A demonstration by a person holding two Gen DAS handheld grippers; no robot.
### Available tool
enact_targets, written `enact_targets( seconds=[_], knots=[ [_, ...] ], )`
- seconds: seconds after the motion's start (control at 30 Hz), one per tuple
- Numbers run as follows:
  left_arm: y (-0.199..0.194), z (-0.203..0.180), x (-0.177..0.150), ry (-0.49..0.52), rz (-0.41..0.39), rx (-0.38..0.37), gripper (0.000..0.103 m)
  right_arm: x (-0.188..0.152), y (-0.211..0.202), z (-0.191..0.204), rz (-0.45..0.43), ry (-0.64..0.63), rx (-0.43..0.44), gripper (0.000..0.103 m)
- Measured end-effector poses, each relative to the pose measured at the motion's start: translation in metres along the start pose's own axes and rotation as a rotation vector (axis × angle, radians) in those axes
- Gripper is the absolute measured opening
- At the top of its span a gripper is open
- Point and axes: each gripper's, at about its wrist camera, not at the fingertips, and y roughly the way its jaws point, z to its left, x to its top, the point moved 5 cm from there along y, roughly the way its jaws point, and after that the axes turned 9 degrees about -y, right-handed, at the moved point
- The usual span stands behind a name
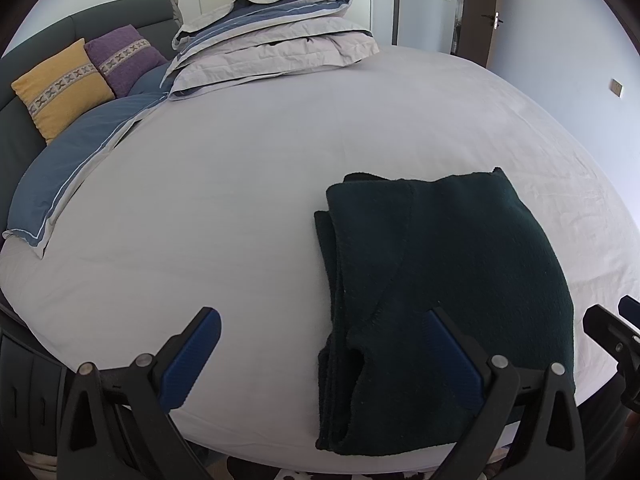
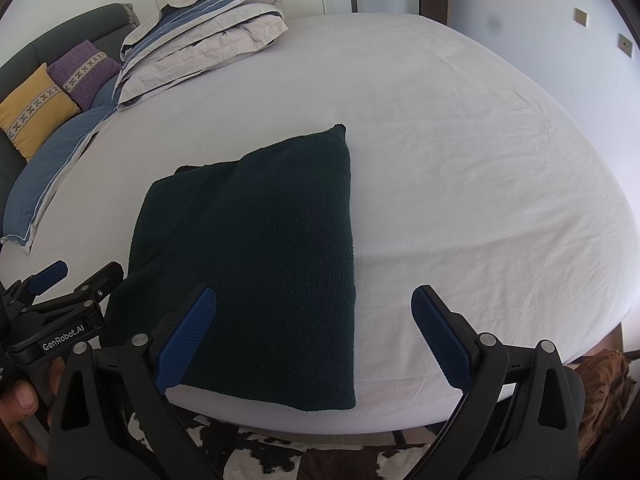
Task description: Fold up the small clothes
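1. The dark green garment [image 2: 256, 248] lies on the white bed sheet [image 2: 460, 200], at the near edge of the bed, already folded into a narrow long shape with several layers stacked along its left side. Taking the garment as the landmark: the folded duvet [image 2: 200, 36] is far behind it to the left, and the yellow cushion [image 2: 32, 116] and the purple cushion [image 2: 82, 70] are further left at the headboard.

2. The left gripper [image 1: 324, 344] has its jaws wide apart and holds nothing. It hangs over the near left corner of the garment, with one finger above the cloth and one above the bare sheet.

3. The right gripper [image 2: 314, 320] is also spread wide and empty, above the near right edge of the garment.

4. Risk: the near end of the garment reaches the bed edge. If a gripper pushes or drags there, I think the cloth may slide off to the floor.

5. Risk: the left side shows many loose layers. A pinch may take only the top layer, and then the fold opens when it is lifted.

6. Risk: a deep pinch could catch the sheet together with the garment and pull wrinkles into it.

7. Risk: if the two grippers lift unevenly, the next fold will probably come out crooked.
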Motion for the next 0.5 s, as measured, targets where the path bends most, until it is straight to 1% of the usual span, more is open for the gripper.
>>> enact_targets(
  seconds=[0.5],
  knots=[
    [0.0002, -0.0017, 0.0001, 0.009, -0.005, -0.006, 0.103, -0.0025, 0.0019, 0.0010, 0.003, -0.004, 0.004, 0.100]
  ],
)
